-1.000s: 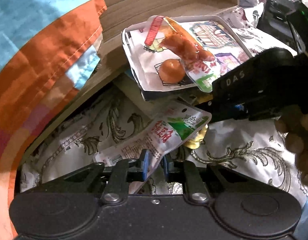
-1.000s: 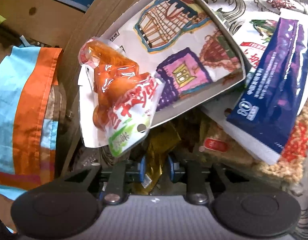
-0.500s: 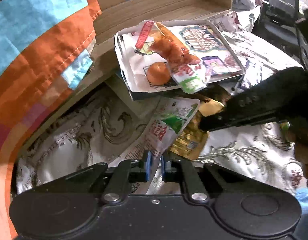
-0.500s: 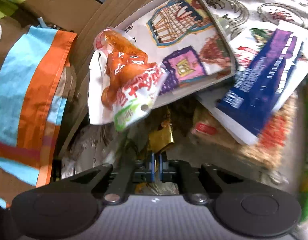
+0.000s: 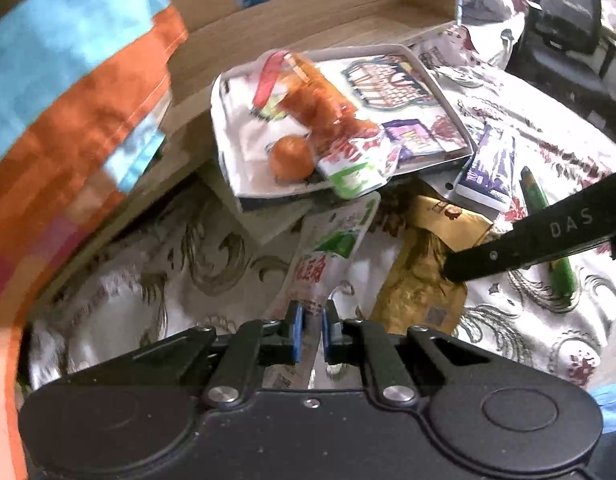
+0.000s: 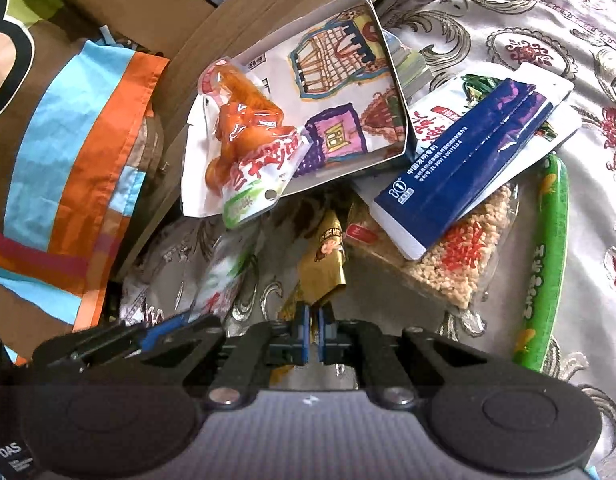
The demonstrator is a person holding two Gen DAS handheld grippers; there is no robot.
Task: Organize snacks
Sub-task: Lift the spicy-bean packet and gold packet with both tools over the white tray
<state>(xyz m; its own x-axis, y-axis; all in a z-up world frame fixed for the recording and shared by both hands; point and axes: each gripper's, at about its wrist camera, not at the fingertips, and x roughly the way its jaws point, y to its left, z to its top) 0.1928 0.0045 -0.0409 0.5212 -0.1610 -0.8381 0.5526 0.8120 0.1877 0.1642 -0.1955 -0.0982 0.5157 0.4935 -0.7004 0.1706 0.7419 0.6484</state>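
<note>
My left gripper [image 5: 311,330] is shut on a white snack pouch with red and green print [image 5: 328,248], which lies on the patterned cloth. My right gripper [image 6: 313,334] is shut on a gold snack packet [image 6: 324,256]; the same packet shows in the left wrist view [image 5: 424,264] with the right gripper's finger [image 5: 528,240] on it. A shallow white tray [image 6: 382,60] with drawings inside holds an orange chicken-snack pouch [image 6: 248,136]. A blue packet [image 6: 460,164], a rice-cracker bag [image 6: 460,256] and a green sausage stick [image 6: 548,264] lie to the right of the tray.
A wooden board [image 5: 348,16] rises behind the tray. A person's orange and blue striped sleeve [image 5: 68,92] fills the left side. The patterned tablecloth [image 6: 528,12] stretches right. A dark chair [image 5: 568,12] stands far right.
Both grippers have pulled back from the tray. The right gripper closed on the gold packet and drew it out from under the tray. The left one still holds the white pouch.
</note>
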